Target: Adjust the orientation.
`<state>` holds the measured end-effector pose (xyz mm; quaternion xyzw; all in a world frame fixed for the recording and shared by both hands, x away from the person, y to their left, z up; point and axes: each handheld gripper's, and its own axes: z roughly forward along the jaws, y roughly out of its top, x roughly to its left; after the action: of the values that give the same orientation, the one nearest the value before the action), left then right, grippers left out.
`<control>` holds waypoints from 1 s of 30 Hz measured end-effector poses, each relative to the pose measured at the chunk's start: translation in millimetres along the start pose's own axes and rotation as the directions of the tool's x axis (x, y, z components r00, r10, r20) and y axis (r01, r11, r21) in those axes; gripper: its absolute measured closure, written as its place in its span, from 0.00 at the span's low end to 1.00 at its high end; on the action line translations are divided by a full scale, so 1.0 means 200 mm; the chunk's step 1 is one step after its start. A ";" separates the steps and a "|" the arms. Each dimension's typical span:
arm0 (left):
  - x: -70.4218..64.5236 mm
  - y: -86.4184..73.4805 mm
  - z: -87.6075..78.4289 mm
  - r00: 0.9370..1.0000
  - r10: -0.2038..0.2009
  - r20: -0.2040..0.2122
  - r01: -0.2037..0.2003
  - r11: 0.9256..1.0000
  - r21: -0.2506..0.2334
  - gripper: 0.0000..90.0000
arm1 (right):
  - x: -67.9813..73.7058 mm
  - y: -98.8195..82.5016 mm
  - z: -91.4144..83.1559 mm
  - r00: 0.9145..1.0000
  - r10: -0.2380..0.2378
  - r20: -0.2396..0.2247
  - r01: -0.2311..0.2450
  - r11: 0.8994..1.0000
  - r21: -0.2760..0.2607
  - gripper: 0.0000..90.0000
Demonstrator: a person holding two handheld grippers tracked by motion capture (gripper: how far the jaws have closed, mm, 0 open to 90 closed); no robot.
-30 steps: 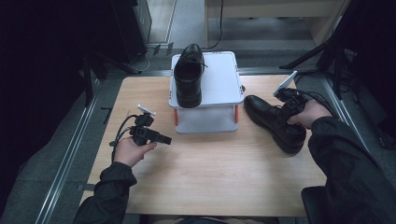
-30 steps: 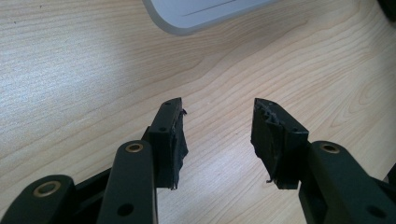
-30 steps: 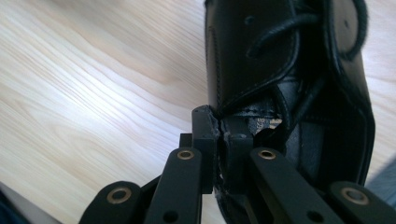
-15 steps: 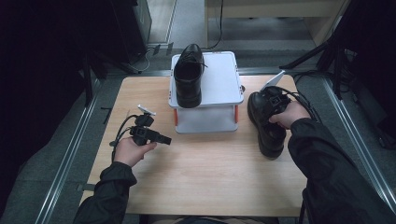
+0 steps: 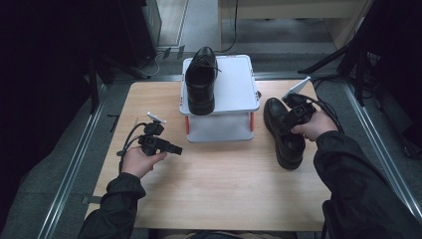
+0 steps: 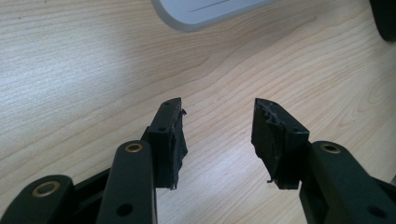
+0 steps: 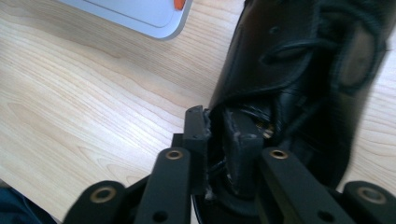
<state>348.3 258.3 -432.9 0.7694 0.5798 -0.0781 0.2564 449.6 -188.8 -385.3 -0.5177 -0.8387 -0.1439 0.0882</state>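
At the bench's right side, the right gripper [image 5: 294, 115] pinched the collar of a black shoe [image 5: 282, 132], which had swung from lying crosswise to point toward the person, probably readied for lifting beside its mate [image 5: 201, 83] on the white stand [image 5: 234, 84]. The glossy leather creased. The left gripper [image 6: 217, 135] hung spread, empty.

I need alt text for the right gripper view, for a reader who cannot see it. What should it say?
The right tool is shut on the collar edge of a black leather lace-up shoe above a light wooden table. A corner of a white stand shows at the top.
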 end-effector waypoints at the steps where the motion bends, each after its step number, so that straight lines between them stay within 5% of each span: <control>1: 0.00 0.00 0.00 1.000 -0.001 -0.001 0.001 1.000 -0.002 0.59 | -0.01 0.00 -0.02 1.000 -0.007 -0.001 0.007 1.000 -0.008 0.87; 17: 0.01 0.00 0.00 1.000 -0.005 -0.005 0.005 1.000 0.002 0.58 | -0.10 -0.10 -0.13 0.998 -0.046 0.031 0.049 0.993 -0.108 0.77; 30: 0.02 -0.01 0.00 1.000 -0.004 -0.007 0.004 1.000 0.008 0.58 | -0.18 -0.15 -0.11 0.999 -0.017 0.046 0.023 0.991 -0.136 0.72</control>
<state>347.0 262.0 -435.4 0.7695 0.5821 -0.0781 0.2509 438.2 -239.8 -379.1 -0.5170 -0.8340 -0.1900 0.0325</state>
